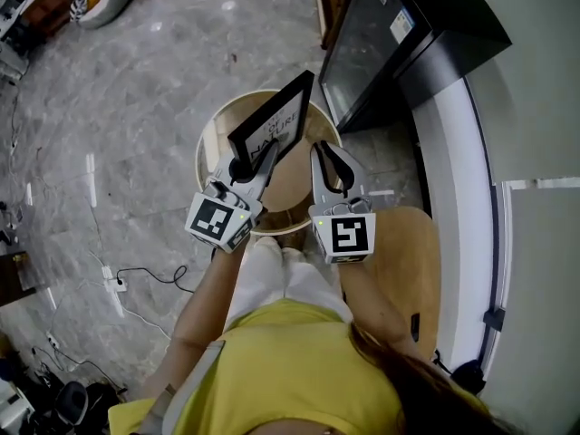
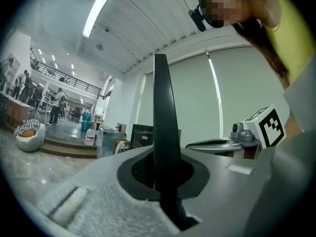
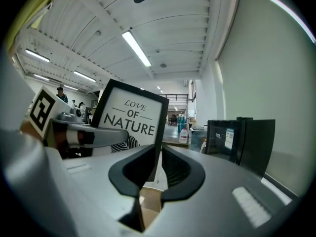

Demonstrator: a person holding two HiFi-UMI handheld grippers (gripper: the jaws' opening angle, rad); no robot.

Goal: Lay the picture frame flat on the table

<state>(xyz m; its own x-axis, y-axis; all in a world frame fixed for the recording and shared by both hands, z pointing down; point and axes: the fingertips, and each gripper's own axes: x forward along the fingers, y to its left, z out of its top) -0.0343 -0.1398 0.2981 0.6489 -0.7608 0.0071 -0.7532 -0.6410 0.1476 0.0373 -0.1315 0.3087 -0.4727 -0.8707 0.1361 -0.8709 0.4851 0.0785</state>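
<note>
Gripping the upright picture frame (image 1: 272, 120) in your left claw (image 1: 261, 163), right claw (image 1: 326, 152) slightly parted beside it, you hadn't laid it flat.

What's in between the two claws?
The picture frame, pinched at its lower edge by the left claw, and bare wooden table beneath it. The head view shows this; the right claw sits open beside the frame.

upright picture frame (image 1: 272, 120) in my left claw (image 1: 261, 161) blocking the desk's (image 1: 207, 148) middle, bare wood open near my right claw (image 1: 328, 157), black cabinet (image 1: 381, 43) close at far right, marble floor (image 1: 118, 125) free on my left
</note>
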